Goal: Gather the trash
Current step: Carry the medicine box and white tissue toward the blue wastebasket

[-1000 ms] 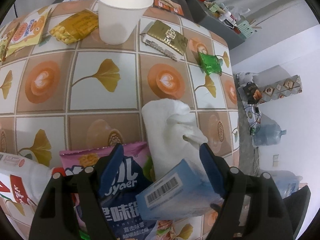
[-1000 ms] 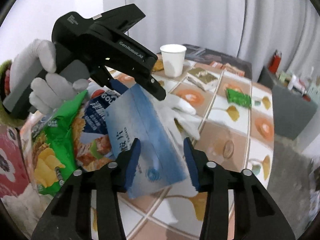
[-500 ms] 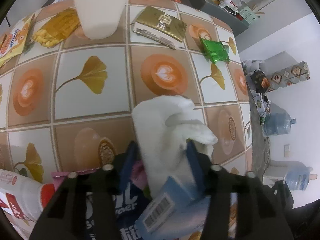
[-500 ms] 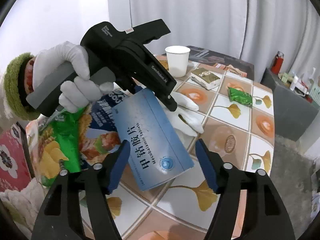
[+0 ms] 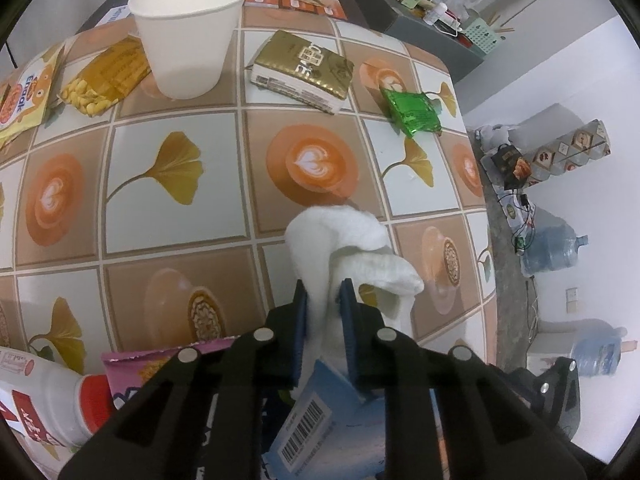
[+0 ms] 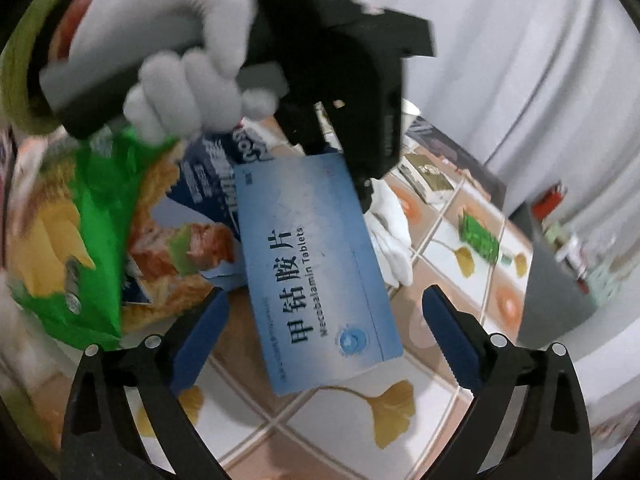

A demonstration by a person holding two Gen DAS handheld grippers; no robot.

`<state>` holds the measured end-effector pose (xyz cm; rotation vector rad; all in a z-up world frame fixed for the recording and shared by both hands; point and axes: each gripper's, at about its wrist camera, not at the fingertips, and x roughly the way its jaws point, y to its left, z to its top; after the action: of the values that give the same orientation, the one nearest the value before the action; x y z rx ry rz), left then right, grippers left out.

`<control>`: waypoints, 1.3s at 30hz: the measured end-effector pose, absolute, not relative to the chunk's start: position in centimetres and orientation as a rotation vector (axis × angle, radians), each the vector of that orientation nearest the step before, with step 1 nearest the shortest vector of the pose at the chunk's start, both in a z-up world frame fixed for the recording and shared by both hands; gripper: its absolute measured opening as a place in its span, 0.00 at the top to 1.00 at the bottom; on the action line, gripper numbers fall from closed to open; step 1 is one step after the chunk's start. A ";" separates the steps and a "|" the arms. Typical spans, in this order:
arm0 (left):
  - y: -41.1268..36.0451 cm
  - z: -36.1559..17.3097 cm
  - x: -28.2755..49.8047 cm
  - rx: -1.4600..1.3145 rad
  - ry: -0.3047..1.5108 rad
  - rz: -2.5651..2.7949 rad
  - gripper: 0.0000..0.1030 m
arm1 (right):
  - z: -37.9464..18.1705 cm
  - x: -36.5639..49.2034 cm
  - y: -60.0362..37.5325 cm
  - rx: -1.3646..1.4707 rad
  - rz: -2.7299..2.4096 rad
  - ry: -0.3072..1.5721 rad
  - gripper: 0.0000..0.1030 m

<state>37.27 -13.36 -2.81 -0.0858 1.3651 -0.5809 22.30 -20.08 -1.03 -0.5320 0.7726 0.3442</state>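
My left gripper [image 5: 323, 292] is shut on a crumpled white tissue [image 5: 344, 240] lying on the tiled table [image 5: 160, 168]; the tissue also shows in the right wrist view [image 6: 390, 216]. A blue tablet box [image 6: 316, 272] lies in front of my open right gripper [image 6: 326, 330], apart from its fingers; its barcode end shows in the left wrist view [image 5: 312, 428]. A green chip bag [image 6: 76, 240] and a blue snack bag [image 6: 200, 208] lie to the left of the box.
On the table are a white paper cup [image 5: 186, 28], a gold box [image 5: 304, 68], a green wrapper [image 5: 412, 110], a yellow snack packet [image 5: 106, 78] and a red-capped white bottle [image 5: 48, 404]. The table's right edge drops to a floor with water jugs [image 5: 552, 248].
My left gripper closed on the white tissue. My right gripper opened, let go of the blue tablet box and drew back from it.
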 end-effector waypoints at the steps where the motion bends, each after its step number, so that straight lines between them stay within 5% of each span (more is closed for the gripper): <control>1: -13.3 -2.8 37.3 -0.087 1.365 -0.584 0.85 | -1.2 22.6 -20.0 -0.537 0.348 0.779 0.08; 6: -13.3 -2.5 37.1 -0.093 1.355 -0.596 0.86 | -1.6 24.0 -20.3 -0.512 0.355 0.803 0.11; 9: -13.2 -2.2 37.1 -0.100 1.345 -0.601 0.86 | -1.7 24.2 -20.4 -0.488 0.359 0.812 0.27; 39: -13.6 11.1 31.7 -0.077 1.071 -0.638 0.89 | 6.2 16.0 -28.4 -0.311 0.136 0.654 0.30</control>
<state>31.67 -13.61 11.13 -0.0765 1.0714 -0.6381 15.97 -28.42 6.25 -0.3114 0.6541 0.1363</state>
